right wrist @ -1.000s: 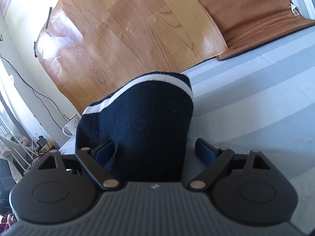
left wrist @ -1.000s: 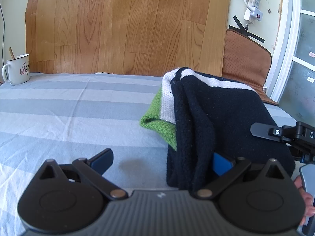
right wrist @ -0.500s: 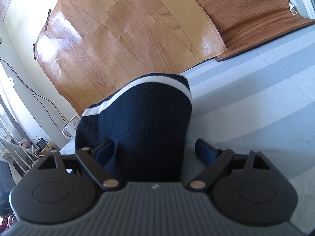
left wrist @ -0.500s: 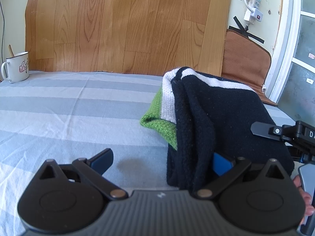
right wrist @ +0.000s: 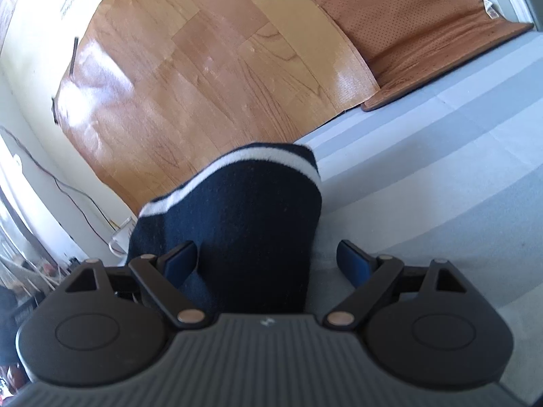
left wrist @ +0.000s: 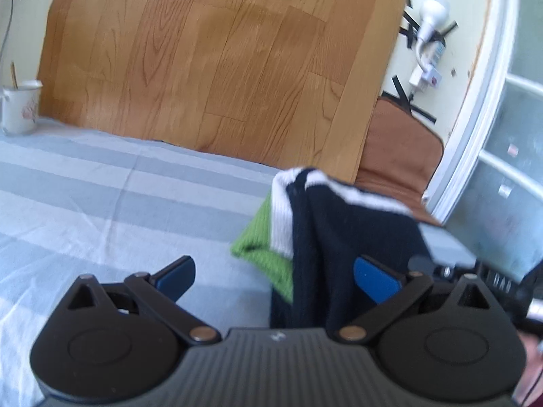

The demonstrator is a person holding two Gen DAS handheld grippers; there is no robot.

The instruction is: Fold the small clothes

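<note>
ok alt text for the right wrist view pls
Open tongs straddle a folded navy knit garment with a white stripe, lying on a grey striped sheet. Behind stand a wood-grain panel and a brown cushion.

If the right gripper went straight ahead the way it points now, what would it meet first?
Most likely the dark knit garment: it already lies between the open fingers of the right gripper and fills the line ahead. Beyond it are the striped cloth and the wooden sheet, though depth is unclear.

White mug [left wrist: 19, 112] far left on striped sheet [left wrist: 85, 203]; wood-grain panel [left wrist: 220, 64] against wall, brown cushion [right wrist: 417, 30] beside it.
</note>
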